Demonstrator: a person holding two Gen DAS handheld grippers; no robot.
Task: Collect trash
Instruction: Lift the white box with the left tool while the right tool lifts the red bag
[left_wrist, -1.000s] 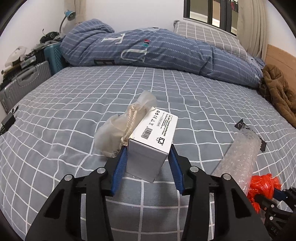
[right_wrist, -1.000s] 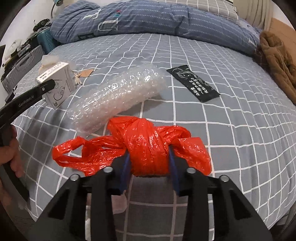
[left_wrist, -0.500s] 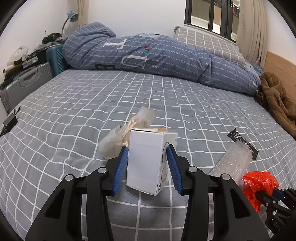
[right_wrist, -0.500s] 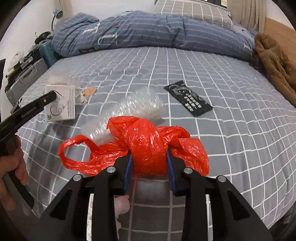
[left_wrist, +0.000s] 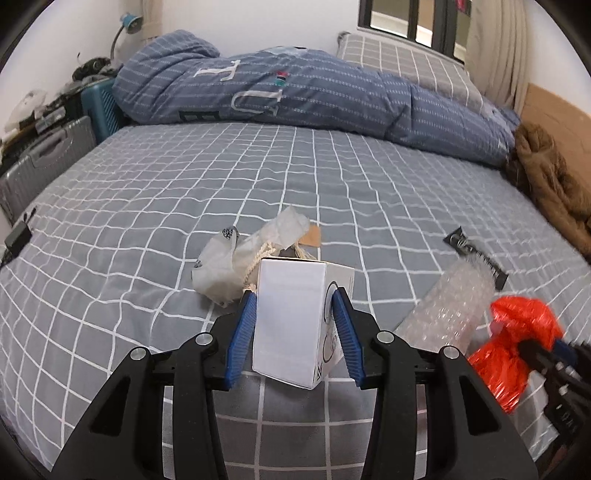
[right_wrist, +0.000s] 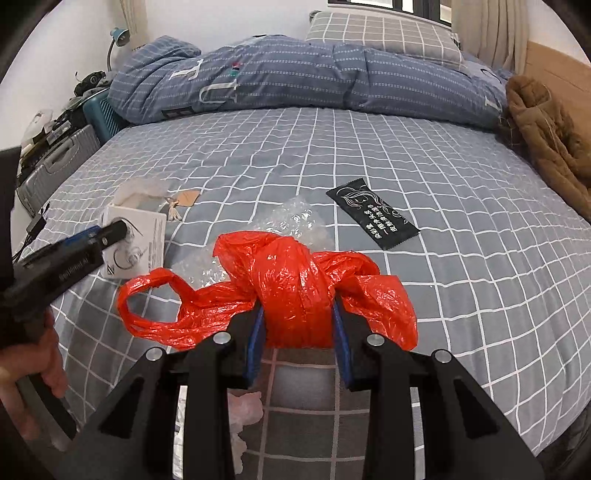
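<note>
The left gripper (left_wrist: 295, 325), clamping the small white cardboard box (left_wrist: 291, 325), had lifted it off the grey checked bedsheet (left_wrist: 147, 206) (right gripper (right_wrist: 299, 325) squeezed the knotted red plastic bag (right_wrist: 291, 280)); both seemed ready for disposal.

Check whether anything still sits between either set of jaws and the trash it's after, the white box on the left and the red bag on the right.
Nothing visible does. The left gripper has its jaws closed on the white box, and the right gripper has its jaws clamped on the red plastic bag. No bin shows in either view.

Left claw (left_wrist: 293, 328) and right claw (right_wrist: 298, 325) each clamped on a load, held side by side.
</note>
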